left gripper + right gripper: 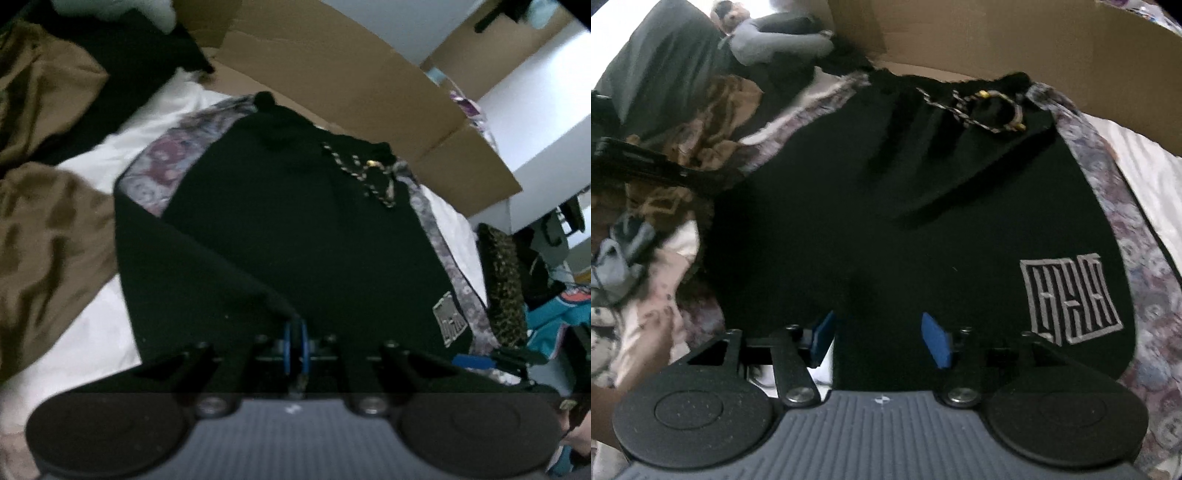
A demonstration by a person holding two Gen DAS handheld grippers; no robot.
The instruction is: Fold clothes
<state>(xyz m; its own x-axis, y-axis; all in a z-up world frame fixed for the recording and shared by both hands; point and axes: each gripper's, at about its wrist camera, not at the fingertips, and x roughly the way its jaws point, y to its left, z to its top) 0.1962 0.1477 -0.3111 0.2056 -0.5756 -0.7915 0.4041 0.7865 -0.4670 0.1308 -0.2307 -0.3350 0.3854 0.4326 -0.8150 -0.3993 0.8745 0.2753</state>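
A pair of black shorts with floral side panels lies flat on a white sheet, its waistband and patterned drawstring at the far end. My left gripper is shut on a raised fold of the black fabric at the shorts' near edge. In the right wrist view the same shorts show a grey embroidered logo and the drawstring. My right gripper is open over the near hem, with black cloth lying between its blue pads.
A cardboard box stands just beyond the waistband. Brown clothing and a dark garment lie to the left. A leopard-patterned item and teal clothing sit at the right. More crumpled clothes show in the right wrist view.
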